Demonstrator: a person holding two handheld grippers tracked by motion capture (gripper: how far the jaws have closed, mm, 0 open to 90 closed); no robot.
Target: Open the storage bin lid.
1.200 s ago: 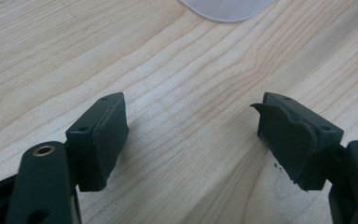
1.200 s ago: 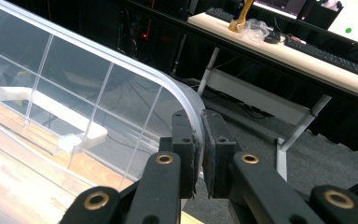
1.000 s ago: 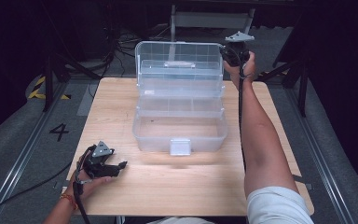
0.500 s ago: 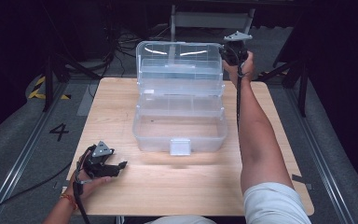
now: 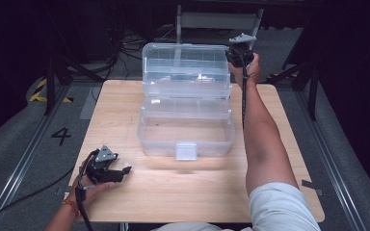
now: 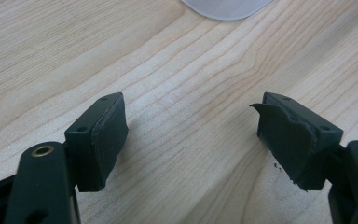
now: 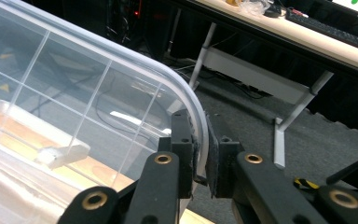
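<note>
A: Right gripper view first: right gripper (image 7: 200,161) has its jaws clenched on the curved rim of the clear lid (image 7: 121,88), one pad inside the wall, one outside.

B: And the box?

A: Clear plastic organizer box (image 5: 187,130) sits mid-counter (image 5: 125,192), lid raised at the far side, tiered trays showing. In the high view the right gripper (image 5: 241,52) is at the lid's far right corner.

B: Handling?

A: Looks light, empty as far as I can tell. Thin hard plastic: stiff but flexes some, smooth, likely slippery under the pads. The lid swings on a hinge, so I'd guess it follows an arc, no straight pull. Rim edge is the sensible grip; the front latch tab (image 5: 186,150) is another.

B: Left side?

A: Left gripper (image 5: 118,172) rests on the counter, well apart from the box. Left gripper view: jaws released, bare wood (image 6: 186,93) between them, box corner just ahead.
</note>
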